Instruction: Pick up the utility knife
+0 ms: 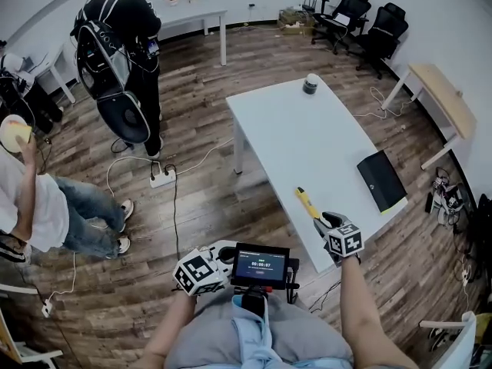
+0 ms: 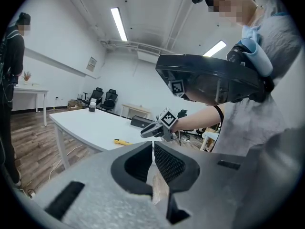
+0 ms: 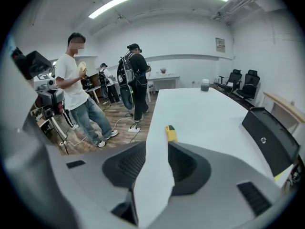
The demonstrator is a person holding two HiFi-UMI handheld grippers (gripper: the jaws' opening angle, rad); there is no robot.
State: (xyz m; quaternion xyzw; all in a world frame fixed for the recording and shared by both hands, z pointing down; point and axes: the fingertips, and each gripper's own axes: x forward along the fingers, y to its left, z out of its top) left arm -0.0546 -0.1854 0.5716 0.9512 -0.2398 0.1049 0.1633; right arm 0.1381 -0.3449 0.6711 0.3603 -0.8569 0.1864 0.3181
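Observation:
The yellow utility knife (image 1: 306,201) lies near the white table's (image 1: 307,137) front edge, pointing away along it. My right gripper (image 1: 324,221) hovers just behind the knife's near end, jaws open with nothing between them. In the right gripper view the knife (image 3: 170,133) shows just past the spread right gripper (image 3: 157,149), over the table's edge. My left gripper (image 1: 223,254) is held low by my lap, off the table; in its own view the left gripper (image 2: 153,149) is shut and empty. From there I see the knife (image 2: 121,141) and the right gripper (image 2: 148,132) beside it.
A black laptop-like case (image 1: 380,179) lies at the table's right edge and a dark jar (image 1: 310,84) at its far end. A tablet device (image 1: 261,266) sits at my chest. Two people (image 1: 123,52) stand to the left, with a power strip (image 1: 161,178) and cables on the wooden floor.

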